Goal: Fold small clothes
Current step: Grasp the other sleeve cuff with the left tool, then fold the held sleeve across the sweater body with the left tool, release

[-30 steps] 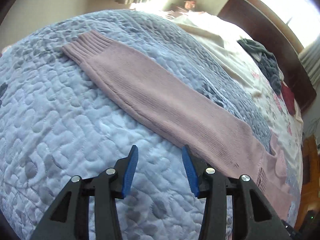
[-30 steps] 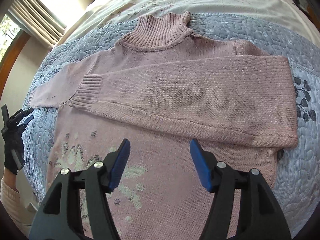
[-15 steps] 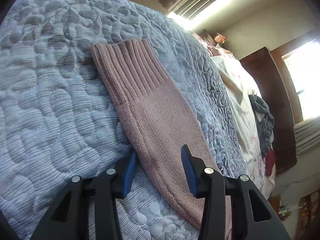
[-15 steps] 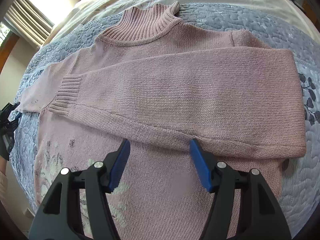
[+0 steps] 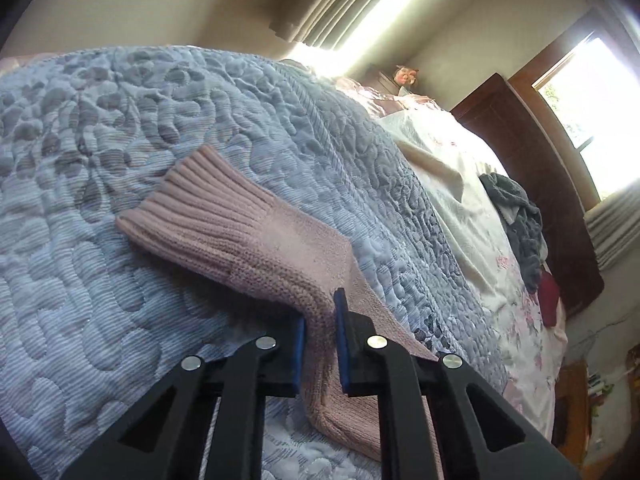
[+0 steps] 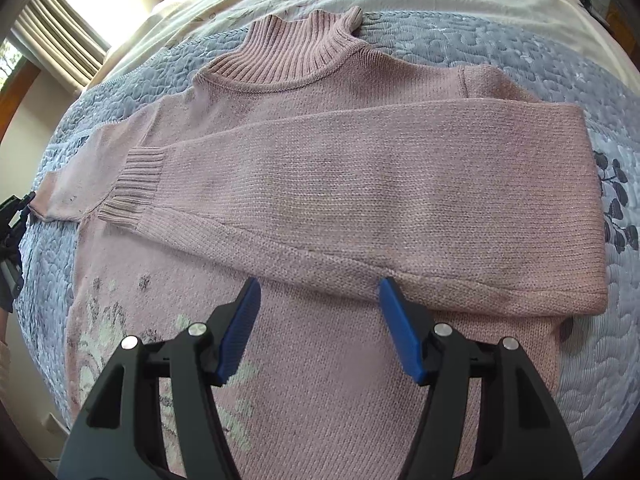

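Observation:
A pink knit sweater (image 6: 340, 168) lies flat on the blue quilt (image 6: 592, 380), ribbed collar at the far side. One sleeve (image 6: 400, 200) is folded across the chest, its cuff (image 6: 136, 184) pointing left. The other sleeve (image 5: 256, 248) stretches out over the quilt (image 5: 80, 240), ribbed cuff (image 5: 192, 208) at its far end. My left gripper (image 5: 320, 328) is shut on this sleeve just behind the cuff, and the knit bunches up between the blue pads. My right gripper (image 6: 318, 320) hangs open above the sweater's body, below the folded sleeve, holding nothing. The left gripper (image 6: 12, 220) shows at the right wrist view's left edge.
Beyond the quilt lies a floral white sheet (image 5: 496, 272) with a grey garment (image 5: 520, 224) and a dark red item (image 5: 550, 300) on it. A dark wooden headboard (image 5: 532, 172) stands behind, with curtained windows (image 5: 352, 4). The bed's left edge (image 6: 52, 360) drops off near the sweater hem.
My left gripper moved along the outstretched sleeve toward its cuff and shut on it, lifting the knit a little. My right gripper drifted closer over the sweater and stayed open.

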